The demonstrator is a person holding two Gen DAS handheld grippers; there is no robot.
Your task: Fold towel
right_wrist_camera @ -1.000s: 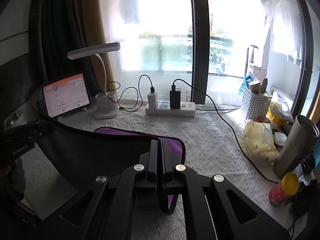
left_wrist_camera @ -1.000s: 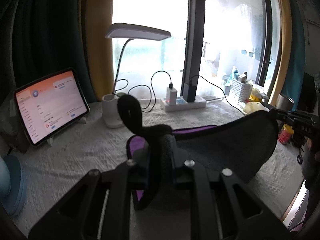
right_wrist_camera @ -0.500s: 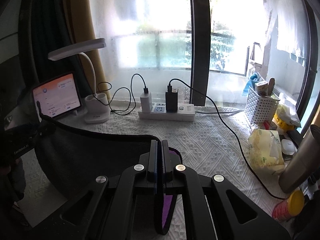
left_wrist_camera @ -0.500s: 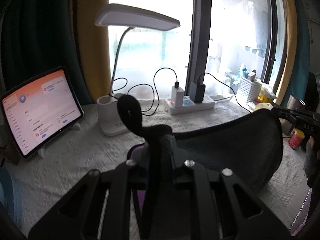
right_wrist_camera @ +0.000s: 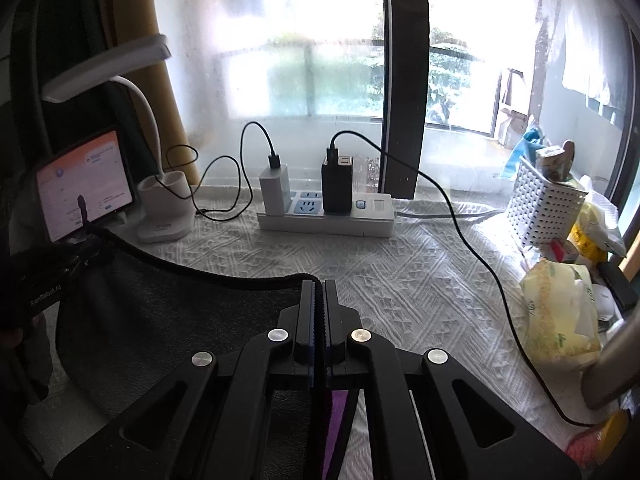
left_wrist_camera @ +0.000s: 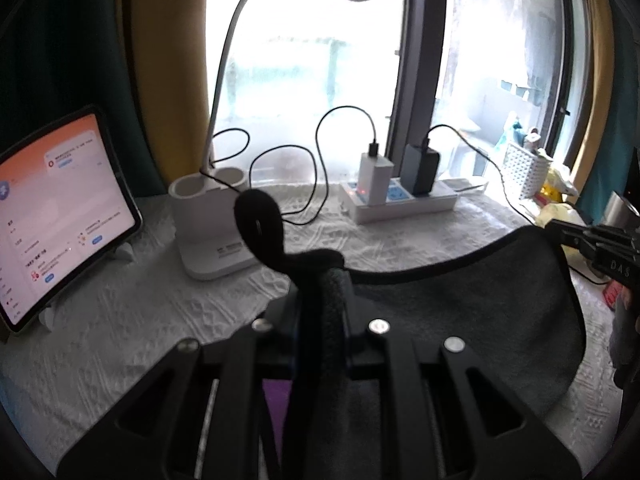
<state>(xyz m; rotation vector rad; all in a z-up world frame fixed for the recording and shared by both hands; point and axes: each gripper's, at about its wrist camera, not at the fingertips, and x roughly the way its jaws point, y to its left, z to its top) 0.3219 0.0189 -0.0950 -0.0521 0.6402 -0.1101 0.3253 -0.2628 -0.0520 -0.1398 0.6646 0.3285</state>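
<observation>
A dark grey towel with a purple underside and black trim hangs stretched between my two grippers above the white tablecloth. My left gripper is shut on one corner, and the towel's black hanging loop sticks up past its fingers. My right gripper is shut on the other corner; the towel sags away to its left. The right gripper shows at the right edge of the left wrist view, and the left gripper at the left edge of the right wrist view.
At the back stand a lit tablet, a white desk lamp and a power strip with chargers and cables. To the right are a white basket, a yellow bag and a metal tumbler.
Both grippers have carried the held towel edge forward toward the window side. The lamp, tablet and power strip look closer, and less purple underside shows.
</observation>
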